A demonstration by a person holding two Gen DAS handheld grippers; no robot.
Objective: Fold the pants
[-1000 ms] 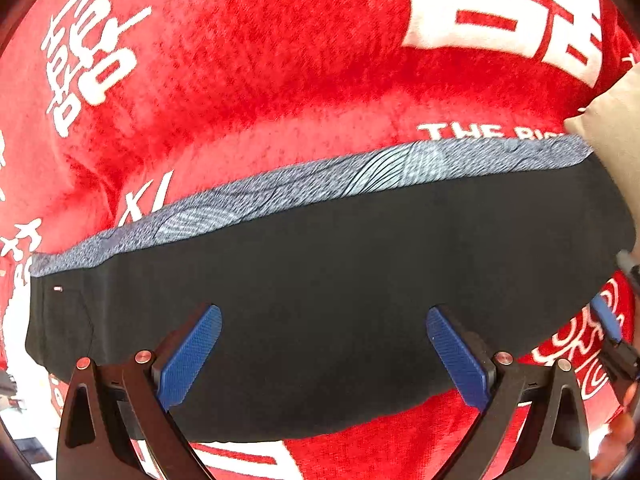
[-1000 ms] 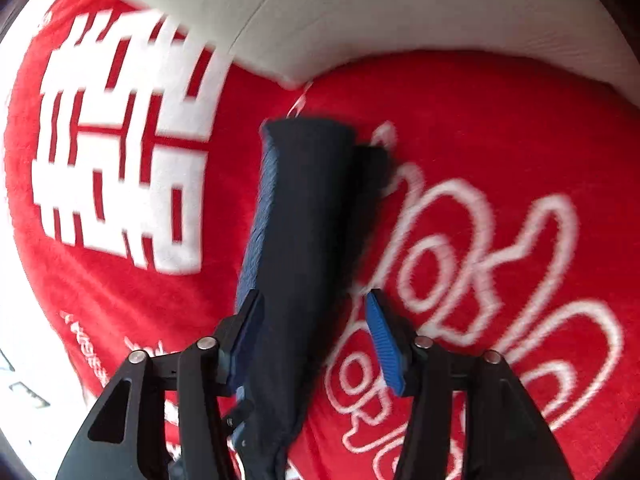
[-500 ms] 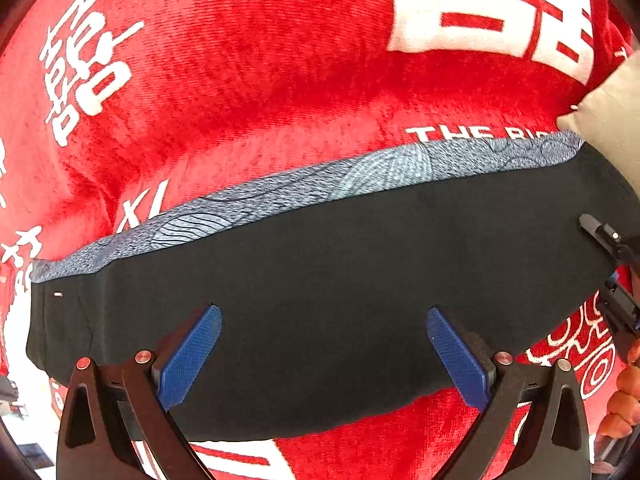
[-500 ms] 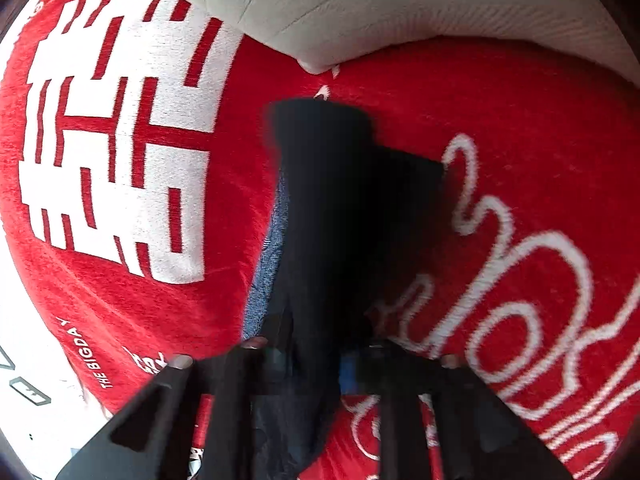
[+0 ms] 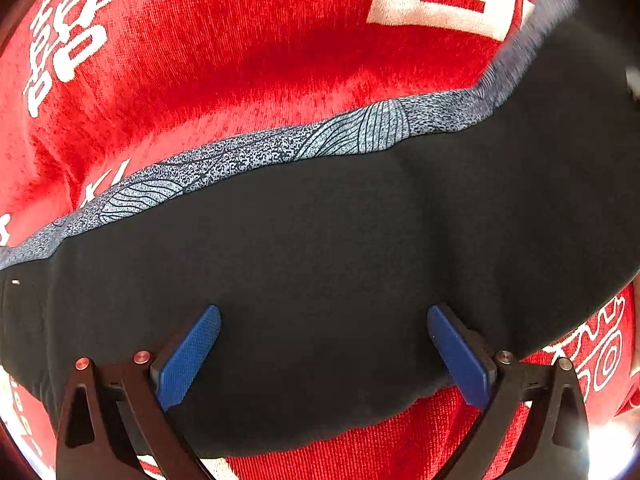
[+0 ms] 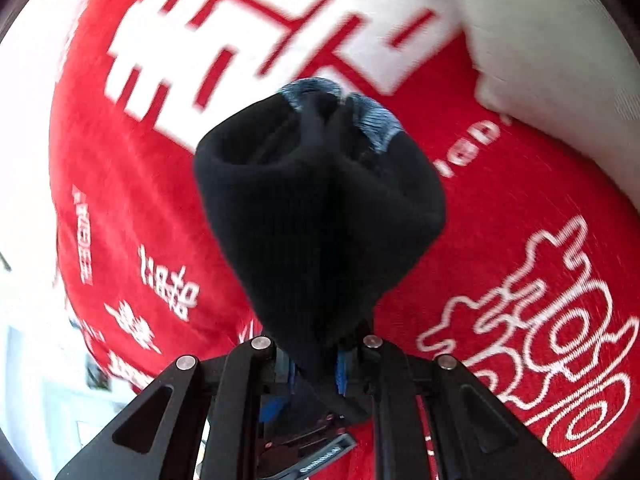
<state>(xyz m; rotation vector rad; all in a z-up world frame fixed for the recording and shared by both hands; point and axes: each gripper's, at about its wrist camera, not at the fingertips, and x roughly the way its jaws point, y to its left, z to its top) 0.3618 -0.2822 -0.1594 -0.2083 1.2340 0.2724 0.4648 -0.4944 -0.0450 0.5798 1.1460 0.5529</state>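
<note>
— While my right claw (image 6: 316,368) pinches one end of the pants (image 5: 320,280) clear of the red blanket (image 5: 240,60), how far along are we?
— Mid-fold; the rest lies flat under my wide-open, empty left claw (image 5: 322,354). That raised end isn't laid over yet.

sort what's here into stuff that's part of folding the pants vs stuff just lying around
Part of the job:
- black pants
- right gripper, shut on one end of the pants
- left gripper, open above them

Just lying about:
- red blanket with white lettering, under the pants
- beige cushion
</note>
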